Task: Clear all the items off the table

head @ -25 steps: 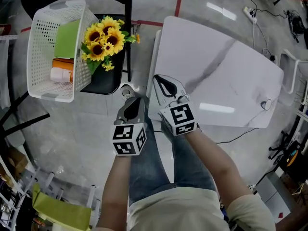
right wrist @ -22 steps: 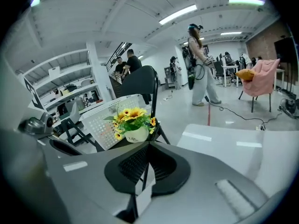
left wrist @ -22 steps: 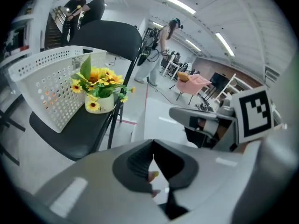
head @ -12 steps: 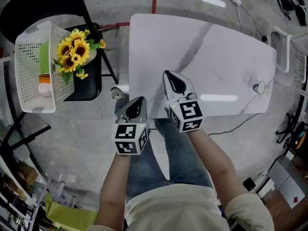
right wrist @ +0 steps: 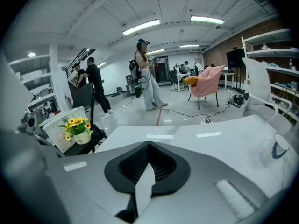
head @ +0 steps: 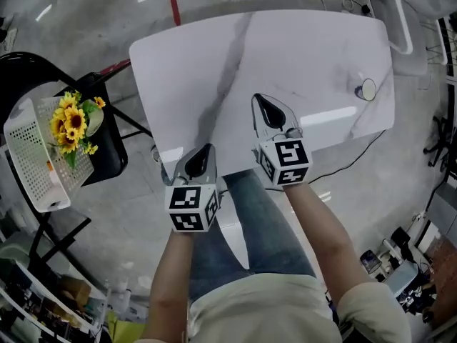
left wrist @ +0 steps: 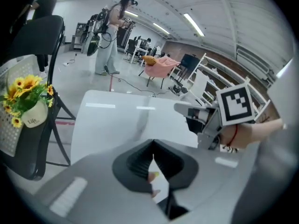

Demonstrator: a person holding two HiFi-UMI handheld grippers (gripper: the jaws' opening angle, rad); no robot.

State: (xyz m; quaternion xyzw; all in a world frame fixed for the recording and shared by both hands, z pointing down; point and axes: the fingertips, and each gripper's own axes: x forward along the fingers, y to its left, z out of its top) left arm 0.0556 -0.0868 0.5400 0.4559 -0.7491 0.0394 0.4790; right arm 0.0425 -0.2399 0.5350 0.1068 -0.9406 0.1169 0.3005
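Left gripper [head: 203, 156] jaws closed together, nothing between them, seen in left gripper view [left wrist: 152, 146]; in head view it sits lower centre-left, at the near edge of the table [head: 307, 56], marker cube below it

Right gripper [head: 263, 106] jaws also closed, empty, confirmed in right gripper view [right wrist: 149, 147]; head view centre, over the table top a bit in from the near edge, and it also shows right of centre in left gripper view [left wrist: 183, 108]

Table is white with a grey marble streak, fills upper centre of head view, top bare except one small round clear object [head: 367, 88] near its right edge, can't tell what it is; same object at far right of right gripper view [right wrist: 279, 148]

Cleared items at left of head view: white perforated basket [head: 28, 159] on a black chair [head: 111, 145], sunflower pot [head: 71, 120] just beside the basket on the seat; pot also at left of left gripper view [left wrist: 30, 111]

Person's arms and jeans at bottom of head view
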